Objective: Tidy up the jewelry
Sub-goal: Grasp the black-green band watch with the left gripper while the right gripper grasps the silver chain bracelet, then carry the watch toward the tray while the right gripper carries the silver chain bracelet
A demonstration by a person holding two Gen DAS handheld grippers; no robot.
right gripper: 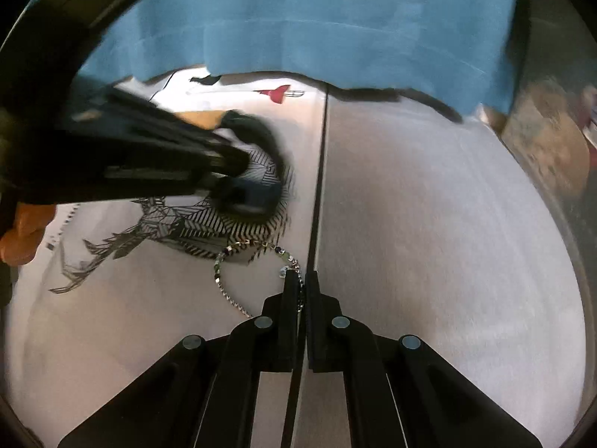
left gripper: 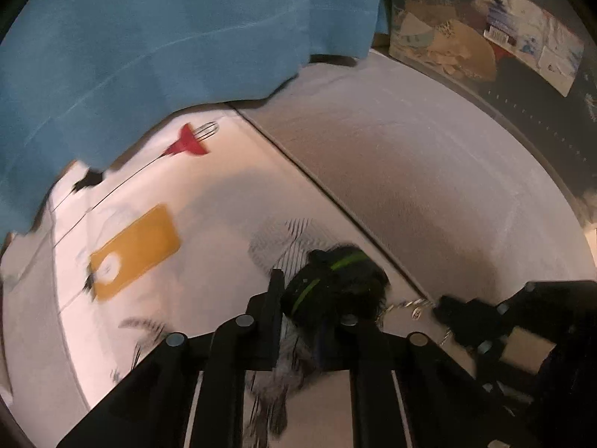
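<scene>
At the near edge of the white table, the right gripper (right gripper: 301,283) has its two black fingers pressed together on a thin beaded bracelet (right gripper: 224,261), pinching it at its right side beside the small clasp tag. The bracelet lies as an open loop on the surface, silver links alternating with pale green and dark beads, and it trails back under the fingers.

To the left and a little farther off, the left gripper (left gripper: 309,298) is closed around a dark, soft-looking pouch (left gripper: 334,280) with a bright green stripe (blur makes its exact shape hard to read, and its fingertips are partly hidden by it). The pouch rests on a printed cloth (right gripper: 112,298) drawn with fine black geometric lines, a red funnel-like shape and a mustard rectangle.

My reading is that the step in hand is picking the bracelet up while the pouch is steadied, so the jewelry can go inside. The next move calls for a slow lift, since a slack chain may slip from a narrow pinch, and for the pouch mouth to be opened and turned towards it.

A dark seam (right gripper: 317,186) runs away from us, dividing the cloth from a matte, finely textured pale mat (right gripper: 447,224) on the right. At the far side hangs a blue fabric (right gripper: 335,18), and far right stands a dark container (left gripper: 485,37) with a torn label.
</scene>
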